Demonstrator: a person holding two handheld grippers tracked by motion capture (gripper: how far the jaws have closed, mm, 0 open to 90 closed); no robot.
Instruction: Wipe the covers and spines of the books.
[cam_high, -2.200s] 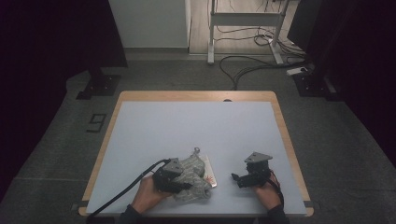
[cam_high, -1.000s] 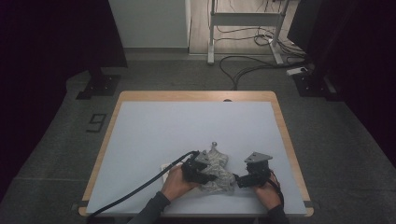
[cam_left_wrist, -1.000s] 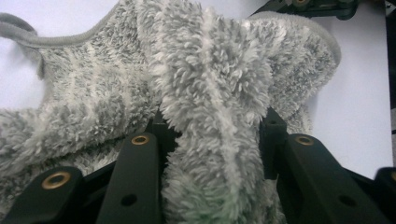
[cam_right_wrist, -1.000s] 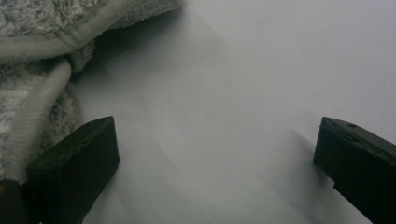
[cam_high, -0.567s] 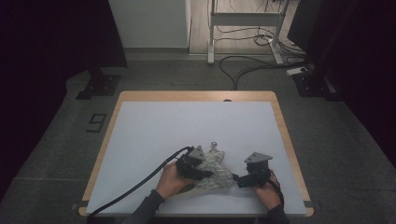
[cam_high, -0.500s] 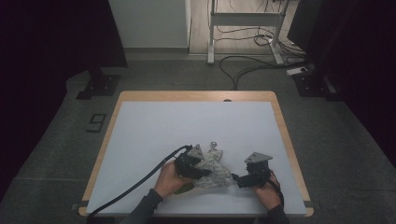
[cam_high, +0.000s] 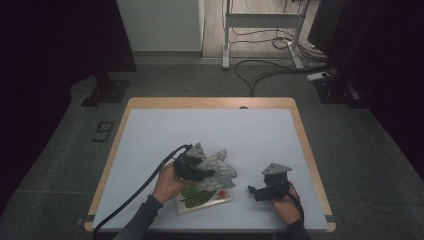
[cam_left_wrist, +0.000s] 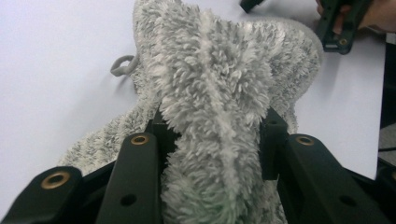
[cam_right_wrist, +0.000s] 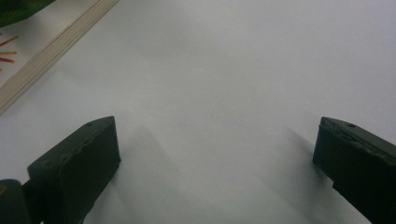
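- Left gripper (cam_high: 192, 162) is clamped on a fold of the fluffy grey cloth (cam_left_wrist: 219, 93), jaws pinching it from both sides (pile bulging between them).
- Cloth (cam_high: 216, 170) hangs bunched from that gripper, at about 7 o'clock on the table (cam_high: 210, 125), over a book (cam_high: 207, 197) with green leaves on its cover.
- A small grey loop (cam_left_wrist: 122, 65) sticks out at the cloth's edge.
- Right gripper (cam_high: 257, 191) sits at 5 o'clock, jaws spread wide with nothing between them, low over bare tabletop, just beside the book's corner (cam_right_wrist: 42, 46).

a shaggy grey-and-white cloth (cam_left_wrist: 219, 93), a white book (cam_high: 204, 199) with green leaves, a pale table (cam_high: 165, 135).
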